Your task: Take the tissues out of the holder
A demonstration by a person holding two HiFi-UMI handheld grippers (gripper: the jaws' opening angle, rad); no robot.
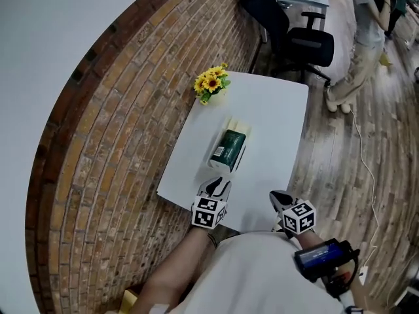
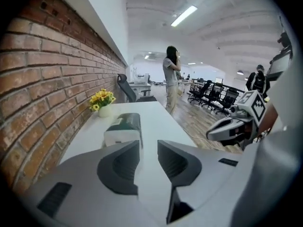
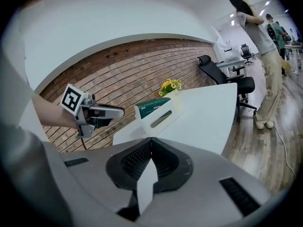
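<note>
Near the table's [image 1: 281, 110] left edge lies the holder [image 1: 228, 149].

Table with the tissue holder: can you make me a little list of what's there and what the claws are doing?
table: white, beside a brick wall
tissue holder: middle of the table, green tissue pack inside
flowers: yellow, far corner by the wall
left claw: open, empty, just short of the holder
right claw: shut, empty
</note>
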